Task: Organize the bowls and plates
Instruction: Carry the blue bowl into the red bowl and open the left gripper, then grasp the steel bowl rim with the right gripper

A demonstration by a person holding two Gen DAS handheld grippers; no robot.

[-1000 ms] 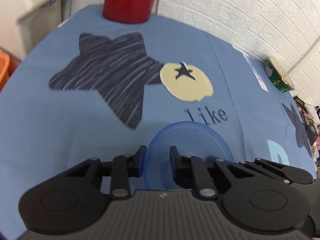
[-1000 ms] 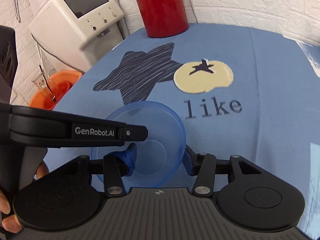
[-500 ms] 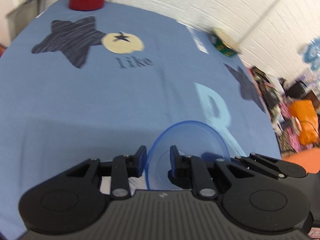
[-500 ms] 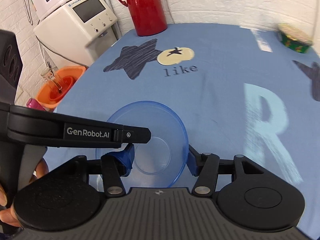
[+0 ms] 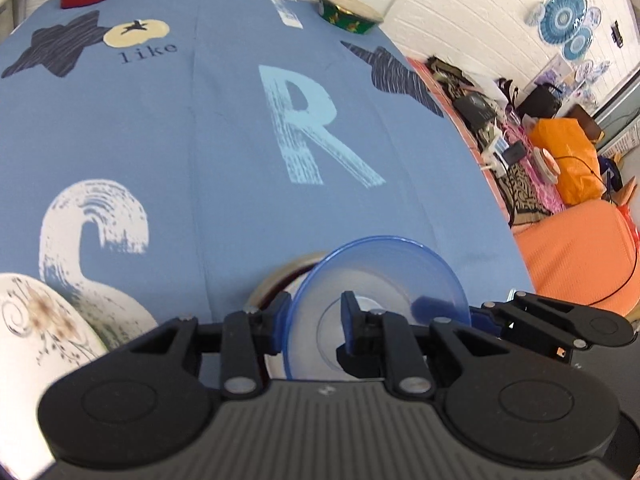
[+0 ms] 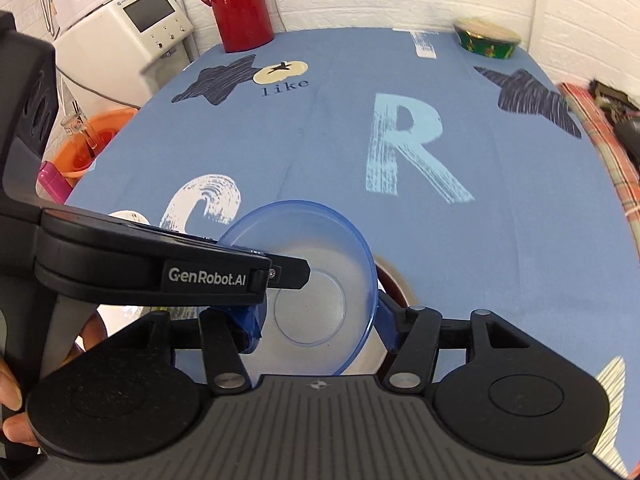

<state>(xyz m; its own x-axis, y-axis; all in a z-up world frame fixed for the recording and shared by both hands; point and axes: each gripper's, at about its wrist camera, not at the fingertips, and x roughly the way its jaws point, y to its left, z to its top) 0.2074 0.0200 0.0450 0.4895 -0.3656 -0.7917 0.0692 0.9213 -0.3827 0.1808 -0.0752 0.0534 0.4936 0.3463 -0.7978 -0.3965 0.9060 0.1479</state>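
Note:
A translucent blue bowl (image 5: 384, 276) hangs tilted in the air, and my left gripper (image 5: 314, 320) is shut on its near rim, one finger inside and one outside. Directly under it sits a beige bowl with a dark red inside (image 5: 276, 284), only partly showing. In the right wrist view the blue bowl (image 6: 316, 264) lies between the spread fingers of my right gripper (image 6: 316, 326). I cannot tell whether its pads press the bowl's wall. The beige bowl (image 6: 400, 284) peeks out at the right. A white flowered plate (image 5: 36, 320) lies at the near left.
The blue printed tablecloth (image 6: 500, 240) covers the table. A red jug (image 6: 240, 4) and a green tin (image 6: 486, 42) stand at the far end. A white appliance (image 6: 132, 40) and an orange basin (image 6: 96, 140) stand off the left edge, an orange seat (image 5: 580, 248) off the right.
Both grippers have carried the blue bowl back from the star and "like" print to the near end, above the beige bowl. The right gripper's fingers stand slightly wider apart.

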